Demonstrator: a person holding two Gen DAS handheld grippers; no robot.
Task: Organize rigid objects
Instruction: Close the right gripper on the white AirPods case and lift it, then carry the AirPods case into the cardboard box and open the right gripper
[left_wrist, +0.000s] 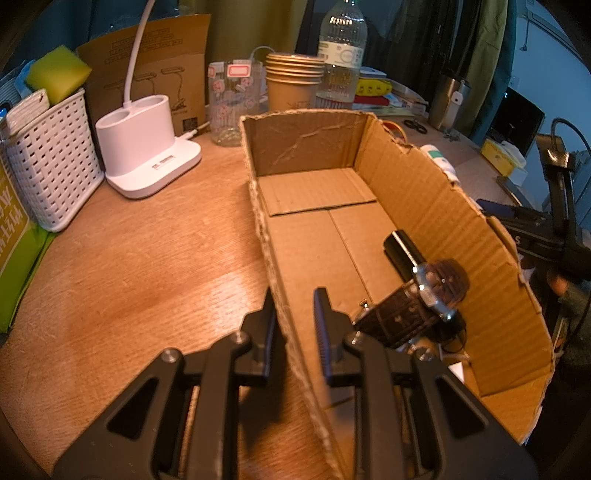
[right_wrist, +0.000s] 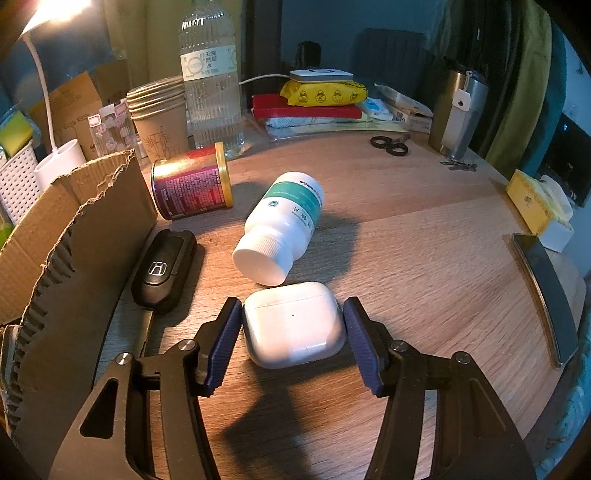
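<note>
My left gripper (left_wrist: 294, 295) is shut on the near left wall of the open cardboard box (left_wrist: 314, 147), one finger outside and one inside. In the box lie a wristwatch with a brown strap (left_wrist: 428, 295) and a black oblong item (left_wrist: 402, 247). In the right wrist view, my right gripper (right_wrist: 292, 306) is shut on a white earbud case (right_wrist: 295, 325) that rests on the table, with a pad against each side. Beyond the case lie a white pill bottle (right_wrist: 284, 221) and a red can (right_wrist: 192, 181), both on their sides. A black car key (right_wrist: 162, 266) lies beside the box wall (right_wrist: 92, 221).
A white lamp base (left_wrist: 147, 155), a white basket (left_wrist: 51, 166), a glass (left_wrist: 232, 107), stacked paper cups (left_wrist: 293, 81) and a water bottle (left_wrist: 341, 55) stand behind the box. Scissors (right_wrist: 389, 144), a steel tumbler (right_wrist: 458, 114), a tissue box (right_wrist: 535, 206) and a phone (right_wrist: 546, 295) lie to the right.
</note>
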